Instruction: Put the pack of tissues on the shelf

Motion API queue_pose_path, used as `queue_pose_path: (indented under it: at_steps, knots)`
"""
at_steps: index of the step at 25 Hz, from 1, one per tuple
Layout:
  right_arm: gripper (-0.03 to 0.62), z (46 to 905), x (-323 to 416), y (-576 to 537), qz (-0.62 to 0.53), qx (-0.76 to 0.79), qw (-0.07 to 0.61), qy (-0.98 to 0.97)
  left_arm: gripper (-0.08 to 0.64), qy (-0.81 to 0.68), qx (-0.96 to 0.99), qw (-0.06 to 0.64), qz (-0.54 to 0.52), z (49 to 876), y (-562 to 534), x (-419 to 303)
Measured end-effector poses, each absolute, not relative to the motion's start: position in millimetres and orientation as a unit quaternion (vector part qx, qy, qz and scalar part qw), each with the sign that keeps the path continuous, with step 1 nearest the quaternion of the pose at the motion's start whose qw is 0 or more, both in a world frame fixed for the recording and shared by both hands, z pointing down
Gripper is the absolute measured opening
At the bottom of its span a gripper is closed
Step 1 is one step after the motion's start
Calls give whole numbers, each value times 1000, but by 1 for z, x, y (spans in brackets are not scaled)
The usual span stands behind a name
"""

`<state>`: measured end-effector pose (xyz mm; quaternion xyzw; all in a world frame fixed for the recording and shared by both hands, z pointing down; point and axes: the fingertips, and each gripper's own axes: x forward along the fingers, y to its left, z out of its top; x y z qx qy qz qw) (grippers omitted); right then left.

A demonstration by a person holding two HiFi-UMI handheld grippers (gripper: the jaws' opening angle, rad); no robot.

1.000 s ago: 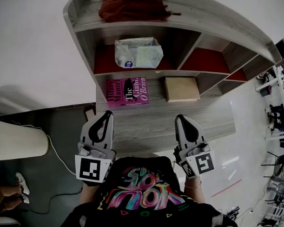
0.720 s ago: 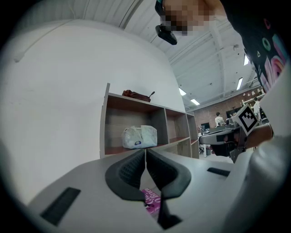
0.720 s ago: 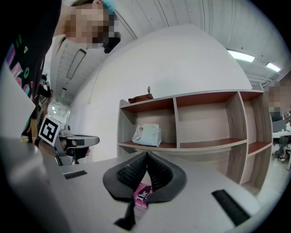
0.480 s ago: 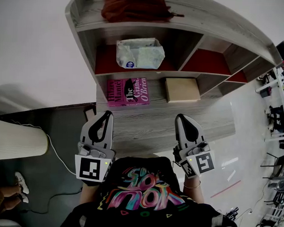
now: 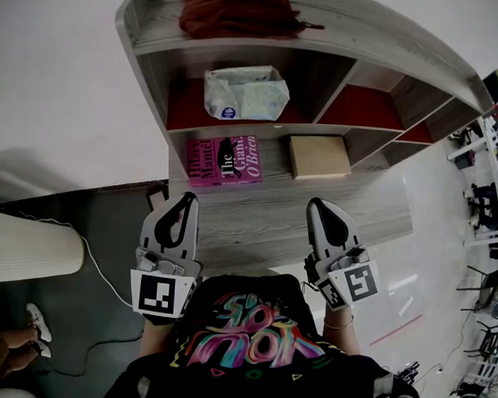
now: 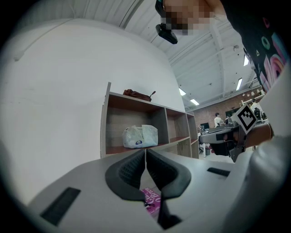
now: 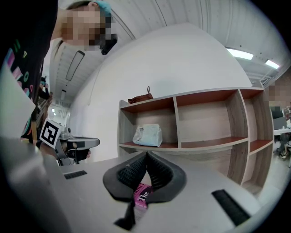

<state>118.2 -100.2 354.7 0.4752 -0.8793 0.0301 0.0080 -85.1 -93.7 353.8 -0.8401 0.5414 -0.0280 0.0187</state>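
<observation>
The pack of tissues (image 5: 244,93), a pale crinkled plastic pack, lies on the red floor of the shelf's left compartment (image 5: 183,110); it also shows in the left gripper view (image 6: 140,136) and the right gripper view (image 7: 148,135). My left gripper (image 5: 187,200) is held low in front of the shelf, shut and empty. My right gripper (image 5: 316,207) hangs level with it on the right, also shut with nothing between its tips. Both are well short of the pack.
A pink book (image 5: 223,160) and a tan box (image 5: 318,156) lie on the wooden ledge (image 5: 273,207) below the compartments. A dark red bag (image 5: 233,11) sits on the shelf top. A white cylinder (image 5: 31,248) stands at the left, with a cable on the floor.
</observation>
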Motion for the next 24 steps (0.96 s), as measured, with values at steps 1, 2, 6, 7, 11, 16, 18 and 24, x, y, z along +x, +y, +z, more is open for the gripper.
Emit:
queue_pose_path:
  at_steps: [1, 2, 6, 7, 11, 16, 18, 24]
  knots:
    - [15, 355, 118, -100, 30, 475, 10, -880, 31, 541, -840, 20, -25, 353, -94, -85]
    - [15, 356, 118, -100, 31, 475, 11, -879, 29, 541, -841, 23, -21, 352, -94, -85]
    - [15, 357, 117, -99, 32, 479, 10, -877, 30, 543, -839, 19, -18, 353, -94, -88]
    - [15, 357, 117, -99, 33, 480, 10, -877, 29, 544, -839, 18, -17, 354, -93, -89]
    - [15, 358, 117, -97, 35, 480, 11, -877, 31, 546, -837, 16, -15, 354, -93, -90]
    - [15, 357, 117, -96, 34, 480, 7, -877, 31, 547, -837, 16, -17, 355, -92, -90]
    - [15, 357, 117, -96, 35, 479, 6, -877, 29, 547, -837, 16, -18, 356, -91, -90]
    - [15, 359, 117, -94, 36, 478, 5, -877, 30, 546, -837, 19, -17, 357, -90, -90]
